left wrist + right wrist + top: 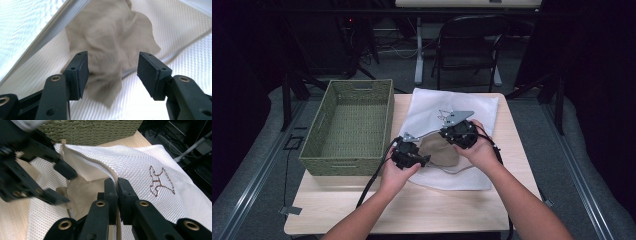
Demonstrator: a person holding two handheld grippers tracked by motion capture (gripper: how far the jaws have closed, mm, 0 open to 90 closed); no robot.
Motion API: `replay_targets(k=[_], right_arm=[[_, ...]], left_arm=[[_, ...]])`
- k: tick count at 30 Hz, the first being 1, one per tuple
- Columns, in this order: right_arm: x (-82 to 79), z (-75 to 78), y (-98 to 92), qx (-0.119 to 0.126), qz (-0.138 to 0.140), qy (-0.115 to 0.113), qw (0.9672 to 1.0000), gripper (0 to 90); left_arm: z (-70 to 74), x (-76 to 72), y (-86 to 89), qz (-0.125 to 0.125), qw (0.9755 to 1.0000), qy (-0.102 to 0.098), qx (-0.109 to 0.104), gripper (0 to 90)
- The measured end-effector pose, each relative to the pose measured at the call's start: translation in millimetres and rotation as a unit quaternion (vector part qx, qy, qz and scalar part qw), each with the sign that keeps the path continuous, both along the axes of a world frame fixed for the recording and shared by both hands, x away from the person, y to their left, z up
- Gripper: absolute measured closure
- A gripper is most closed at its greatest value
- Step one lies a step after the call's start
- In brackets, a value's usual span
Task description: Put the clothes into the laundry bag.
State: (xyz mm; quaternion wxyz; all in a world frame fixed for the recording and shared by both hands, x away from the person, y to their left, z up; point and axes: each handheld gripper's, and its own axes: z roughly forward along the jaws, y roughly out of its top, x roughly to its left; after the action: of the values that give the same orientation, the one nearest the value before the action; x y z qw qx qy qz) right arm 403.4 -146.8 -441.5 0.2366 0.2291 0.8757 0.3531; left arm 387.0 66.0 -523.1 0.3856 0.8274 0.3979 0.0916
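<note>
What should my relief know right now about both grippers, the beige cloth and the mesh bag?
Left gripper: open, cloth let go.
Right gripper: shut on the mesh bag at its zipper edge, holding the mouth open.
Beige cloth: lying in the bag's mouth, a corner toward the opening.
Basket: left of the bag, nothing in it.
Left: probably push the cloth deeper, then zip.

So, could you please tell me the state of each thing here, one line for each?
Mesh laundry bag: lying flat, unzipped, mouth held open.
Beige cloth: crumpled, inside the bag's mouth.
Woven basket: upright, empty.
Left gripper: open, holding nothing.
Right gripper: shut on the bag's edge.
</note>
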Motion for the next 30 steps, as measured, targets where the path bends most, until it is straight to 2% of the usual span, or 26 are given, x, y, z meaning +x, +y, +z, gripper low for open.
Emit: replay_targets(k=[7,17,25,27,30], right_arm=[[-4.9,-6.4,-0.6,-0.007,0.004,0.005,1.0,85.7],[-13.4,-29.2,-1.0,-0.013,0.002,0.021,0.9997,85.0],[-17.3,-37.7,-2.1,0.0,-0.002,0.027,0.9996,84.6],[-18.3,-39.3,-2.9,0.0,-0.002,0.03,0.9996,84.9],[-19.6,-41.3,-4.2,-0.003,-0.002,0.032,0.9995,85.1]], left_arm=[[1.7,-14.1,19.5,0.0,1.0,-0.002,0.008,41.6],[3.3,-37.3,39.4,-0.028,0.9995,-0.005,0.013,43.4],[1.6,-56.5,57.3,-0.029,0.9994,-0.015,0.007,43.8],[1.6,-59.1,61.9,-0.028,0.9995,-0.013,0.007,43.7],[0.6,-62.2,68.2,-0.021,0.9996,-0.02,0.004,43.8]])
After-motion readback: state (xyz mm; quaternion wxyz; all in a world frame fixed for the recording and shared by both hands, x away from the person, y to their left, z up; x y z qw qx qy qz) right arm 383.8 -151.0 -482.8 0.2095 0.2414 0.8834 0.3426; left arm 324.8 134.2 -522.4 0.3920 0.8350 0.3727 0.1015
